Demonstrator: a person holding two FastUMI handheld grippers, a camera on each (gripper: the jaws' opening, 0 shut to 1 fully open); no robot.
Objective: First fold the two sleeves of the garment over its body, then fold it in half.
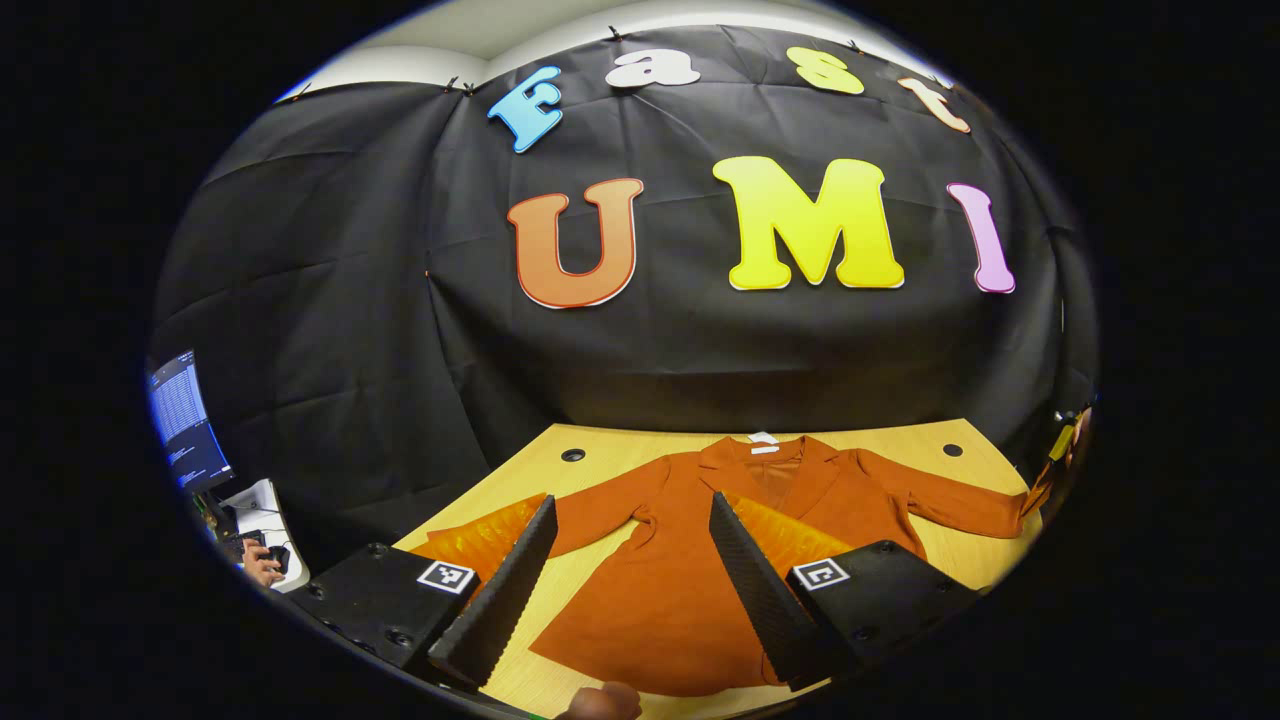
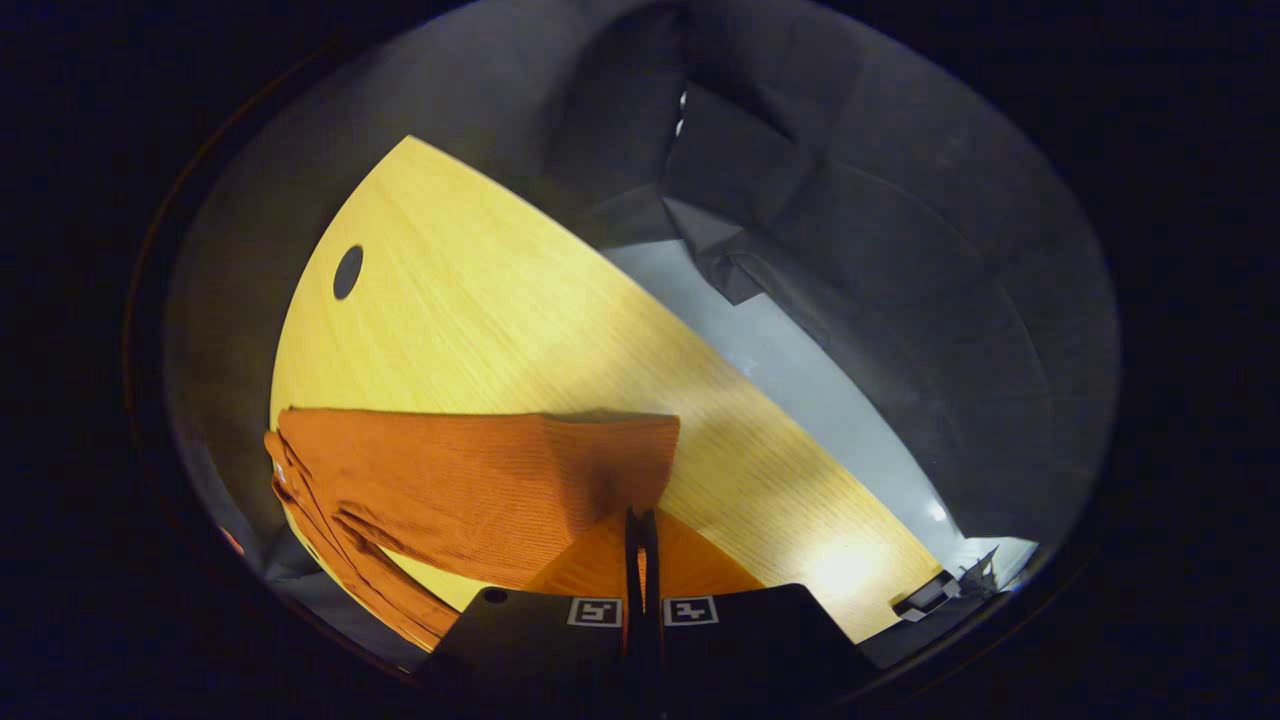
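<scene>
in the left gripper view we see the rust-orange garment point(image 1: 670, 560) lying flat and face up on the wooden table point(image 1: 600, 450), collar toward the wall, both sleeves spread out to the sides. our left gripper point(image 1: 632, 580) hovers above its body with the fingers wide apart, holding nothing. in the right gripper view our right gripper point(image 2: 640, 560) has its fingers pressed together at the cuff end of the right sleeve point(image 2: 480, 480); they look clamped on the cloth, though the pinch itself is hard to make out. we judge the sleeve fold is in hand: next that cuff needs carrying across onto the body, laid smooth, then released.
</scene>
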